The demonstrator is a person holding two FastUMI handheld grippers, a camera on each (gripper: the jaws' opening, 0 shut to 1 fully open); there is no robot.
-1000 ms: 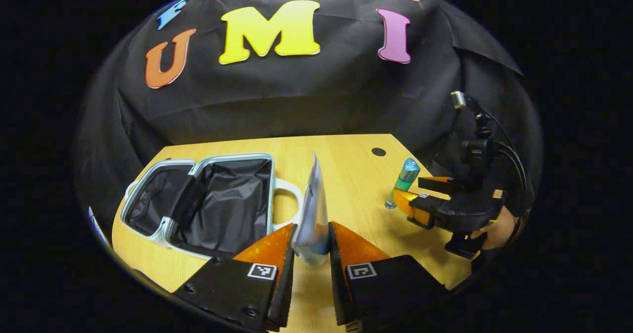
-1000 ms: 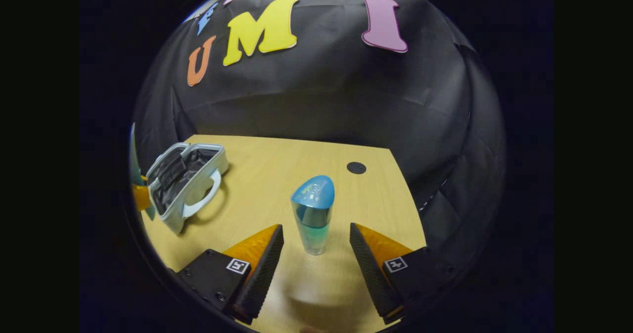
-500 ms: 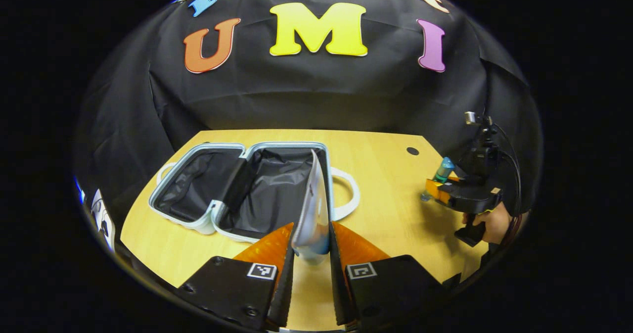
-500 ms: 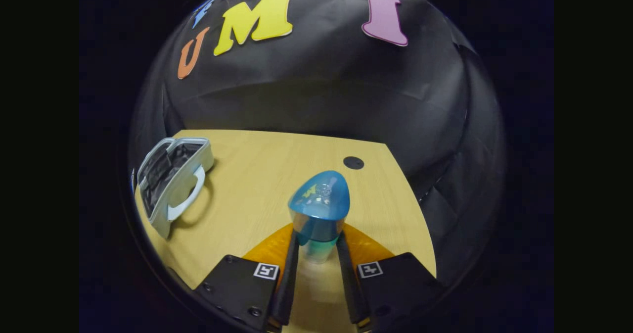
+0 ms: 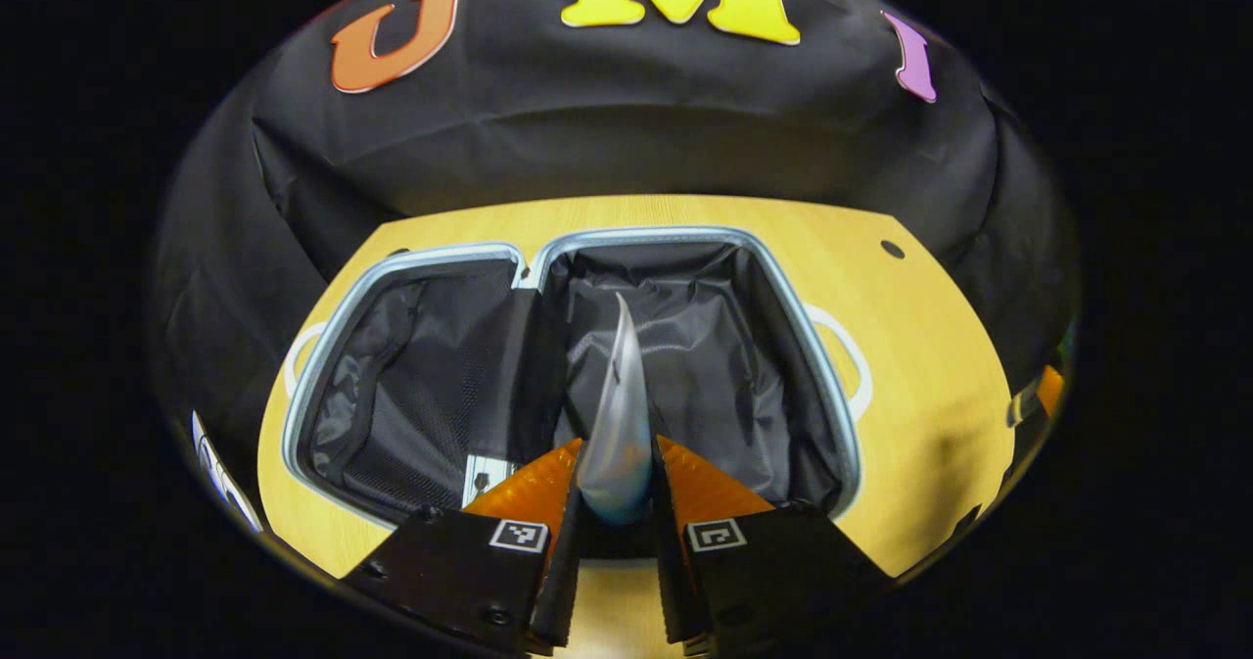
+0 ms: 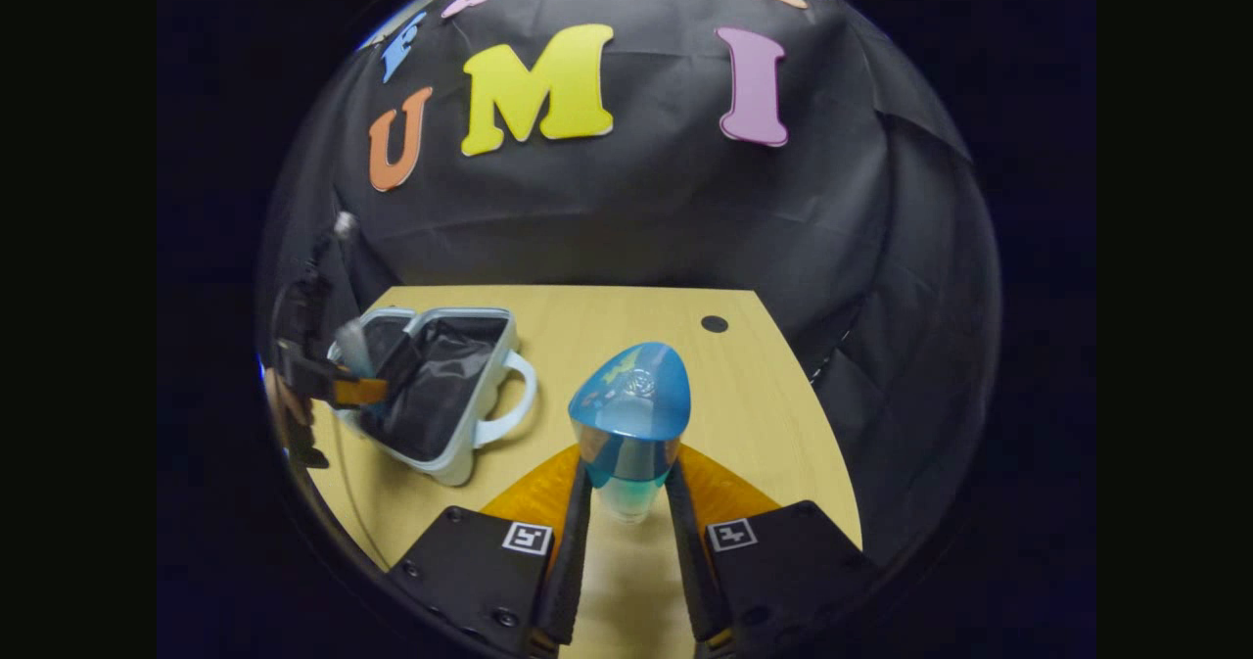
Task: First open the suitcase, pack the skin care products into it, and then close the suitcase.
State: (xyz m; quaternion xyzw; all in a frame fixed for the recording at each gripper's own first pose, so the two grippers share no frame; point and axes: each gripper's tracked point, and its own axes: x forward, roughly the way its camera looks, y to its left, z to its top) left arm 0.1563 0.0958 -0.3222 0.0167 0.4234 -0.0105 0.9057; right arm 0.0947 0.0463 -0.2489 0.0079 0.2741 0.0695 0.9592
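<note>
The suitcase [image 5: 548, 258] is lying open at mid-frame in the left gripper view, its black-lined halves standing unobstructed. In the right gripper view, bare table [image 6: 626, 331] is stretching across the centre; the left gripper [image 6: 343, 385] is crowding the suitcase at left.

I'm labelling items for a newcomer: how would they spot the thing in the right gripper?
On the wooden table, right of the open suitcase, the right gripper clamps an upright bottle. Its rounded blue cap and clear greenish body set it apart.
</note>
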